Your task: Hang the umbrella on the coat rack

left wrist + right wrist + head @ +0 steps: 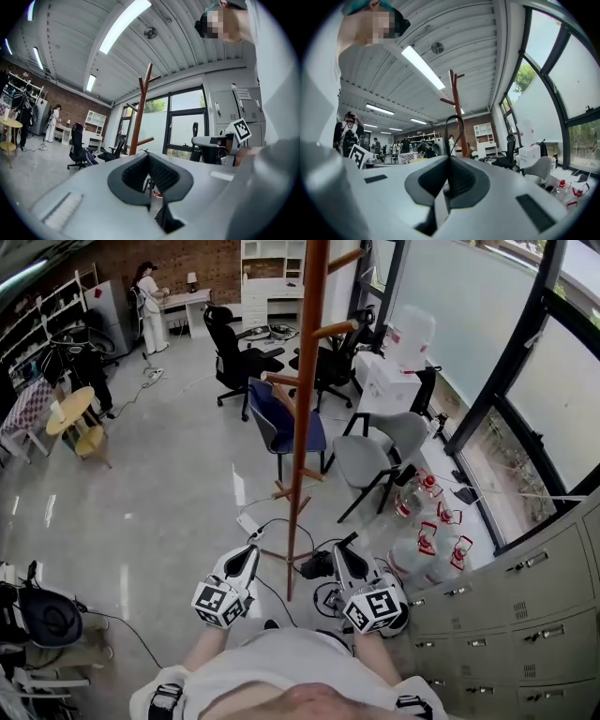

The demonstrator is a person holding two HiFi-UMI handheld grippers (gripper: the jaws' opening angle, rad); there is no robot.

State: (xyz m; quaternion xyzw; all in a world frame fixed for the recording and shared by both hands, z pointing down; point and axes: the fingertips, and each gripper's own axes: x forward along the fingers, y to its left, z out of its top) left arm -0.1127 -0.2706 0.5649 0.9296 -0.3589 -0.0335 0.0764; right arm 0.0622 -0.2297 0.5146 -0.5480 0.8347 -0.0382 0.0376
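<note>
The right hand-held gripper (451,161) pinches a thin black strap loop (455,116), probably of the folded umbrella (319,565), low near the coat rack (305,409). The left hand-held gripper (149,159) is pressed together, seemingly empty. Hanging remains undone.

Glossy grey floor (178,502) carries a tall brown wooden coat rack (302,427), black swivel chairs (232,354), a grey plastic chair (367,463) and clear water jugs (424,545).

Your left gripper (249,554): level, jaws together. Your right gripper (343,551): level, jaws pinching thin black loop (446,136).
</note>
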